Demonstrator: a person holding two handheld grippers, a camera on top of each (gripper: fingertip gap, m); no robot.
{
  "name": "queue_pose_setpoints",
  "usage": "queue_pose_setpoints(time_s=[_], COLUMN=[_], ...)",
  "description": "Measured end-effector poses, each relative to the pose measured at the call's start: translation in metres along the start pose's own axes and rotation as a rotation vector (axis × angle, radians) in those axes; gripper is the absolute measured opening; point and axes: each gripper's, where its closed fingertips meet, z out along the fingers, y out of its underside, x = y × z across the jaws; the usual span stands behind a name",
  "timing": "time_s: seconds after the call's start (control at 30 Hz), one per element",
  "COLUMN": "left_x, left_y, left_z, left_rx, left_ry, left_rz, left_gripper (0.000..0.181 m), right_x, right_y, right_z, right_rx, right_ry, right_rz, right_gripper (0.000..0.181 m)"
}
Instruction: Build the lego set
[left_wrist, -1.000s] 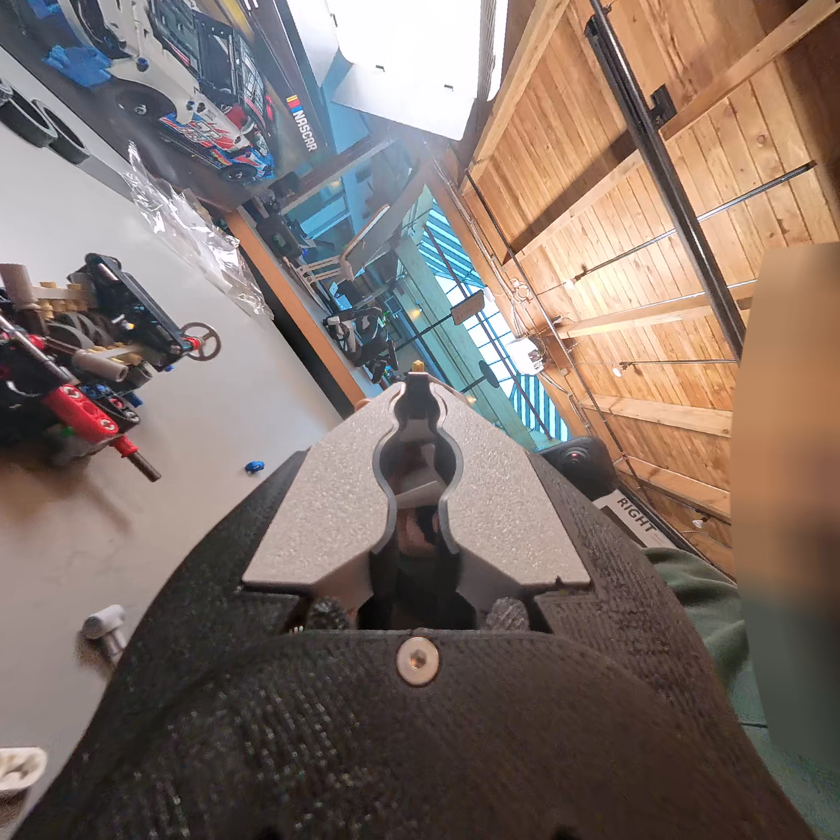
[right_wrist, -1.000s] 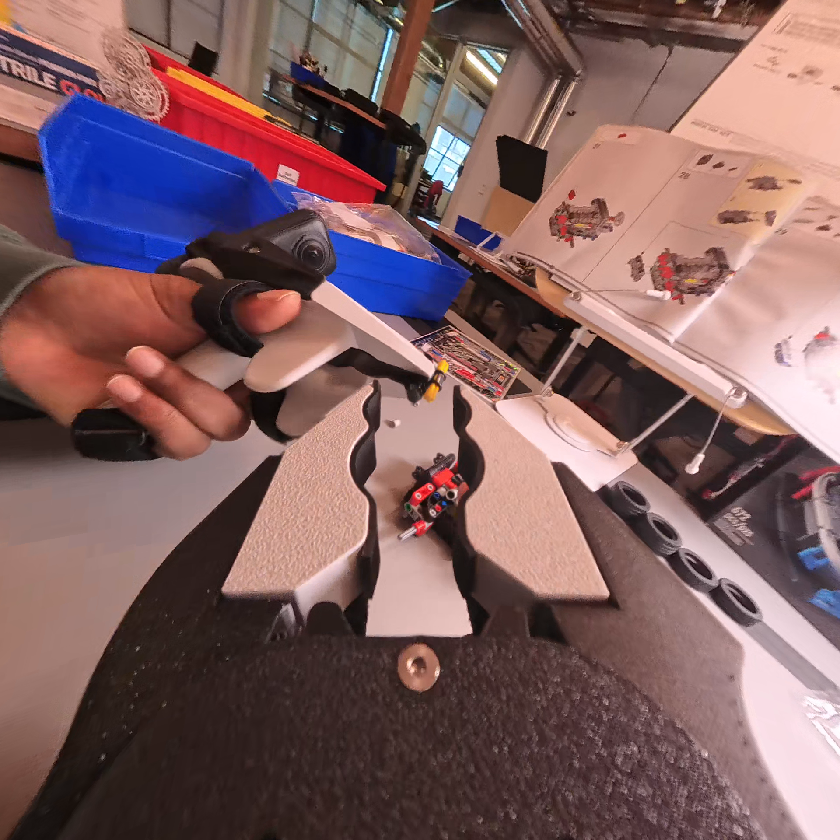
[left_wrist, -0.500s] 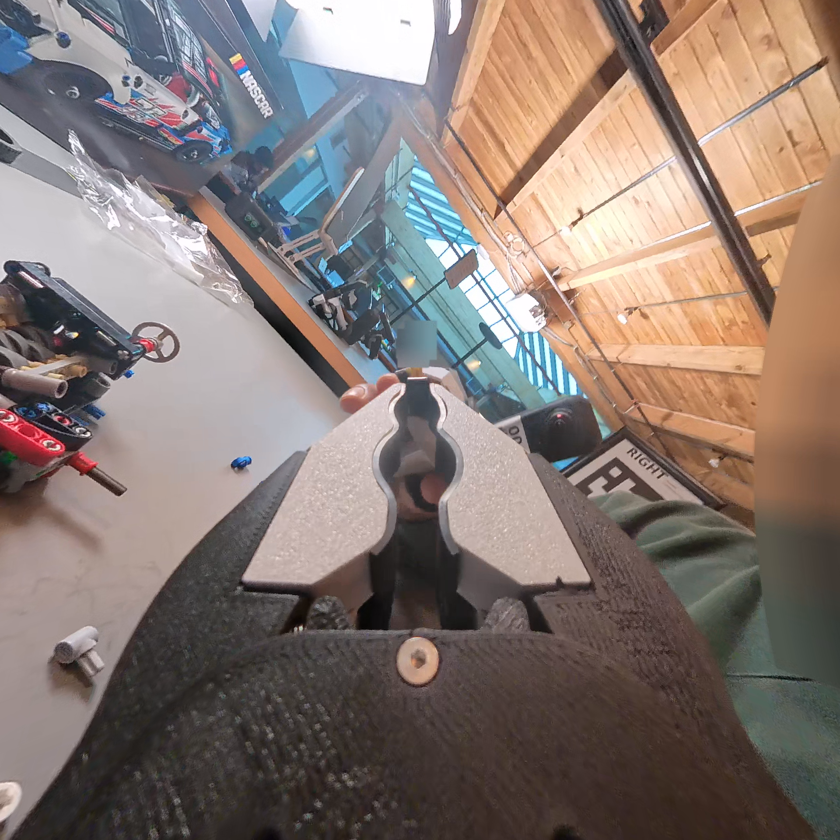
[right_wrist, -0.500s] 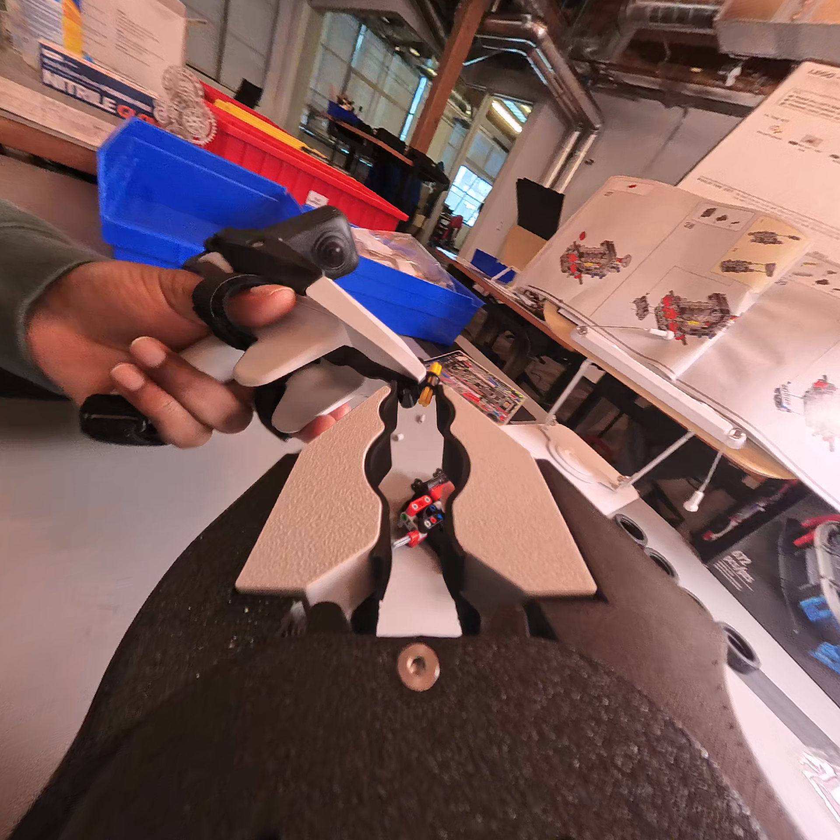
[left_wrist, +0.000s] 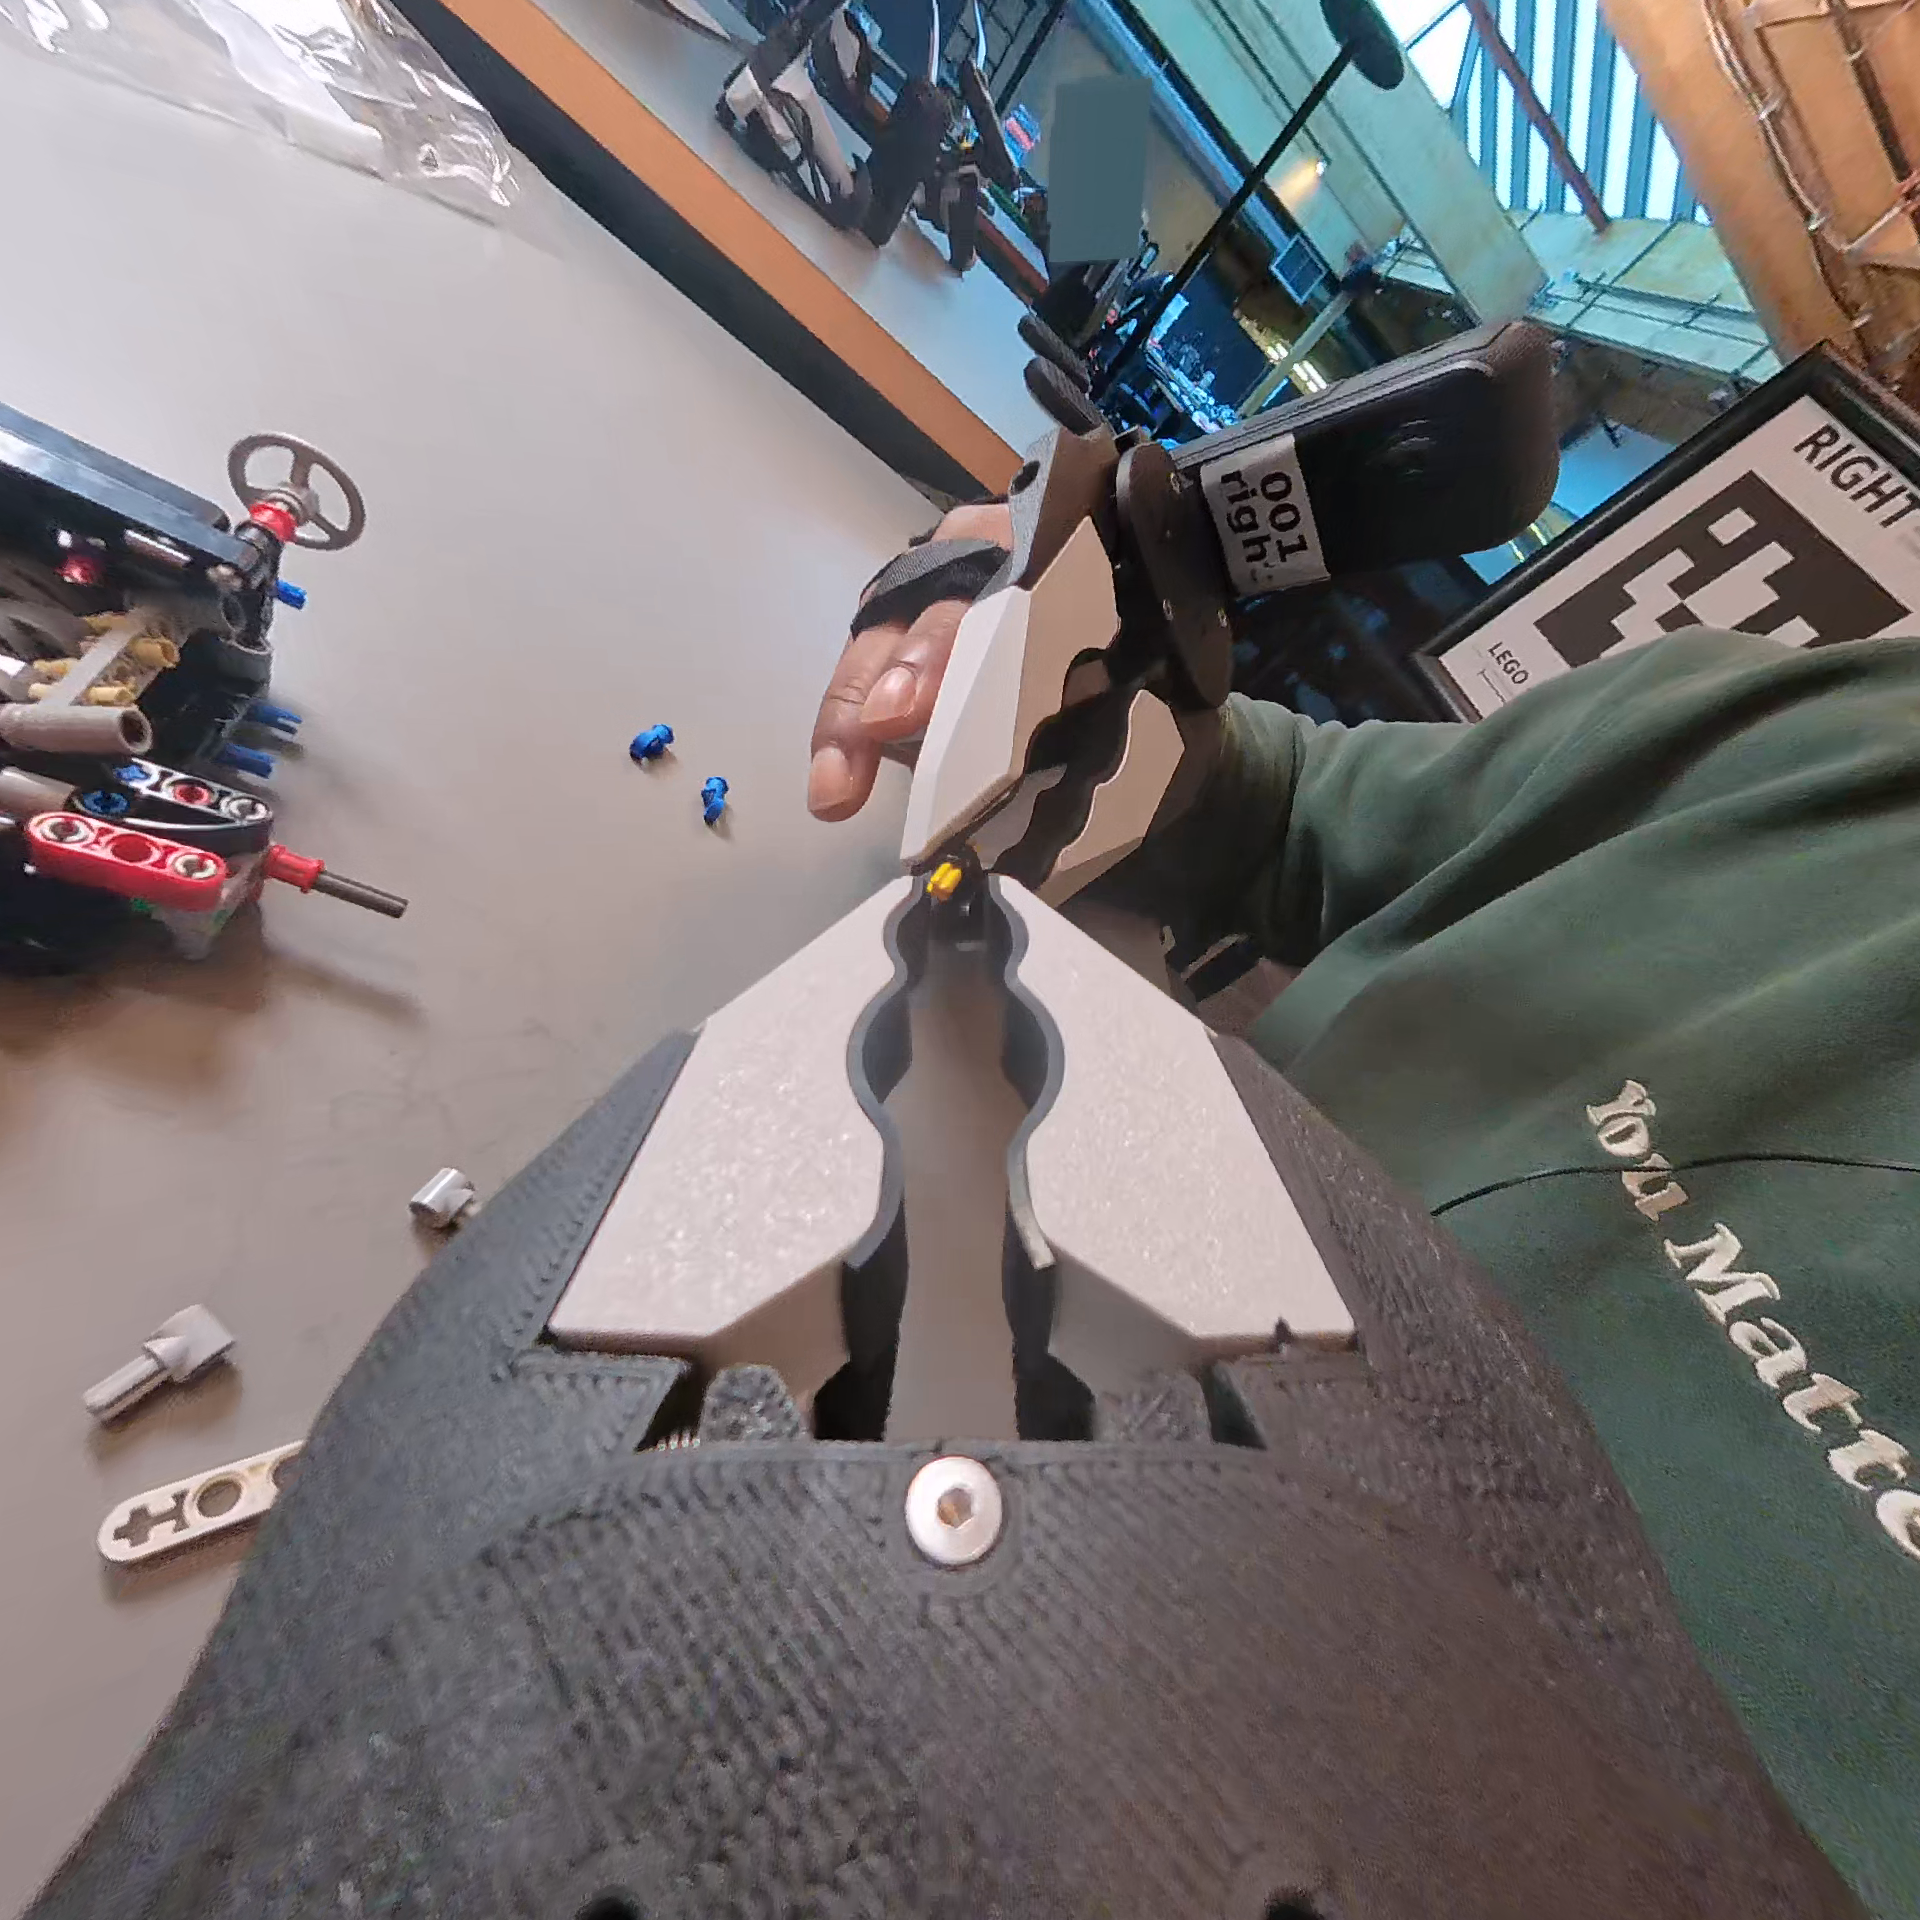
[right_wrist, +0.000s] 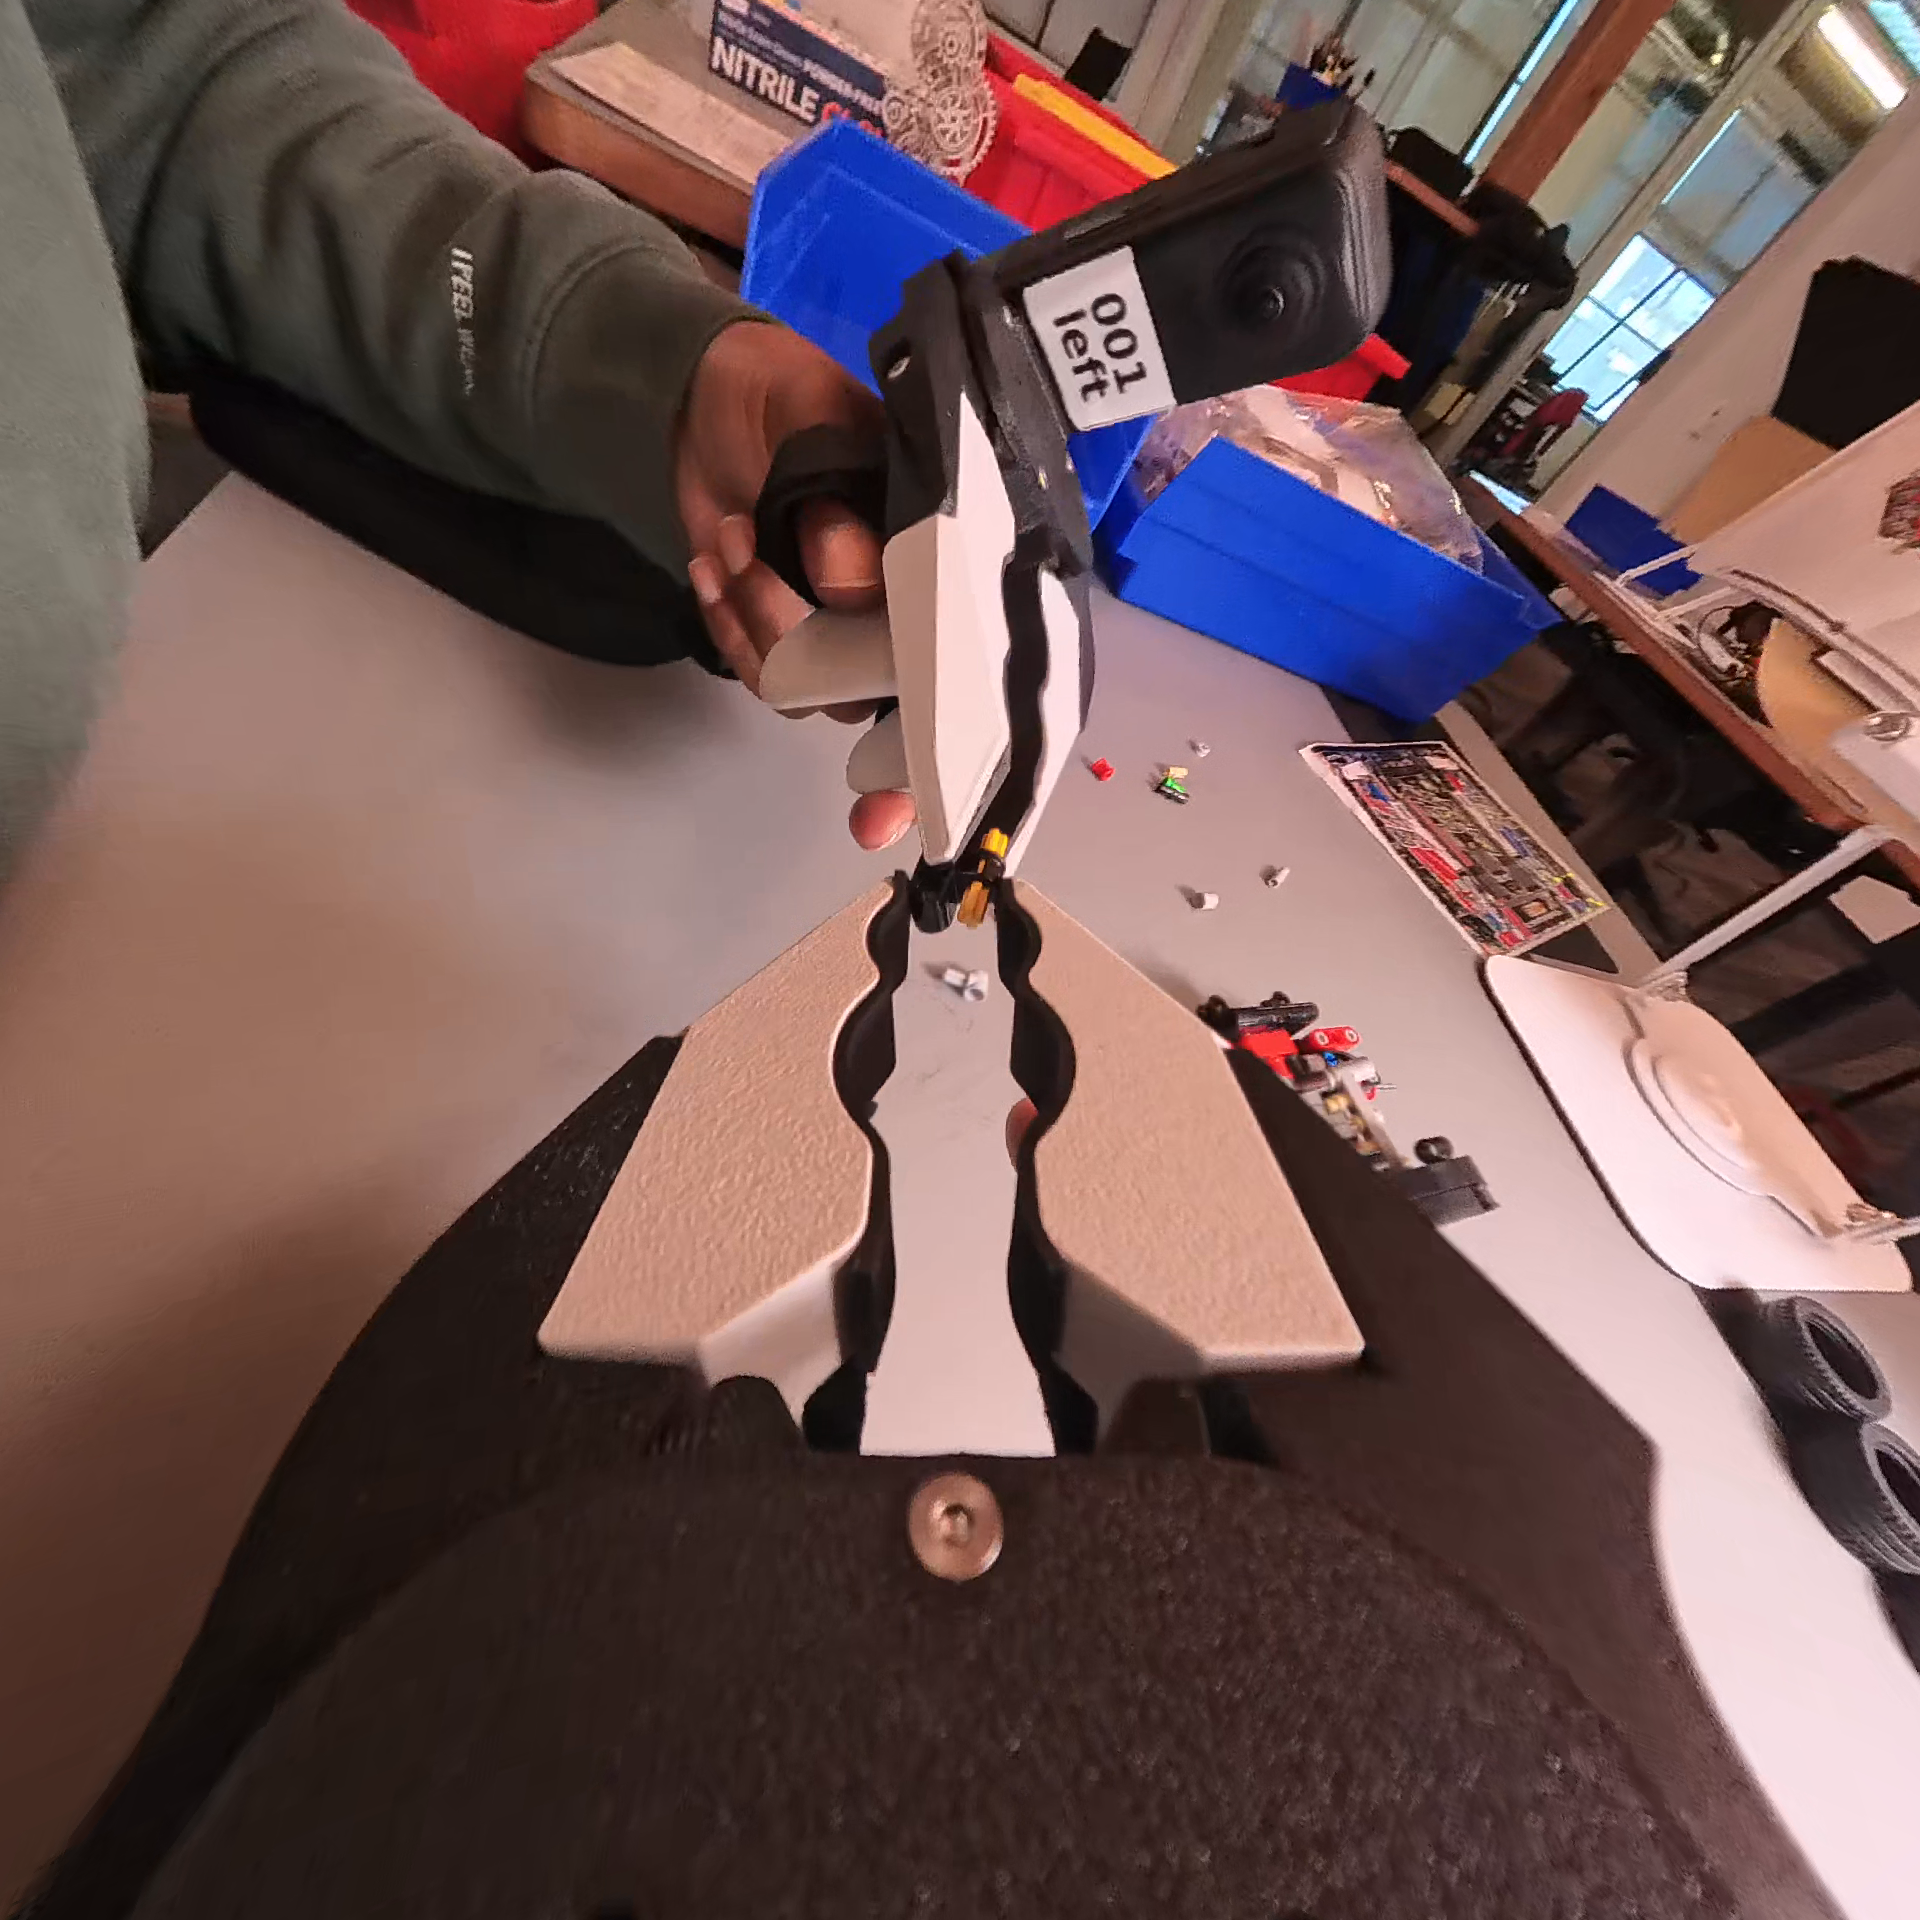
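**Q:** Left gripper (left_wrist: 951, 909) — how was it set, and on what?

**A:** It was drawn almost shut, and a small yellow pin (left_wrist: 942, 881) was pinched at the very tips, held clear of the table (left_wrist: 520, 540).

**Q:** And the right gripper (right_wrist: 954, 894)?

**A:** It was narrowed to a slim gap around that pin and a black piece (right_wrist: 930, 902). Whether anything was truly gripped could not be told. The two tools were set tip to tip, probably so that the pin could be pressed into the black piece in mid-air, where both could be watched.

**Q:** Where was the lego set to be found?

**A:** The half-built model (left_wrist: 125, 727) was seen on the table, well apart from the tips and off to one side. Loose grey parts (left_wrist: 161, 1361) and blue pins (left_wrist: 651, 740) were scattered between — kept within reach, it was judged, for later steps. Farther off, a blue bin (right_wrist: 1299, 561) was set toward the back of the table.
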Motion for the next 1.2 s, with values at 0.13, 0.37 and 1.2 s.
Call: queue_pose_setpoints(time_s=[0.13,0.37,1.2], left_x=[-0.003,-0.003,0.011], left_y=[-0.002,-0.008,-0.021], left_z=[0.000,-0.002,-0.007], left_rx=[0.022,0.076,0.203], left_ry=[0.002,0.032,0.127], left_rz=[-0.023,-0.038,-0.025], left_gripper=[0.007,0.006,0.006], right_x=[0.003,0.013,0.026], right_y=[0.002,0.001,-0.016], right_z=[0.000,-0.002,-0.012], right_rx=[-0.014,-0.020,0.082], right_ry=[0.032,0.118,0.155], right_rz=[-0.021,-0.077,0.101], right_gripper=[0.016,0.014,0.012])
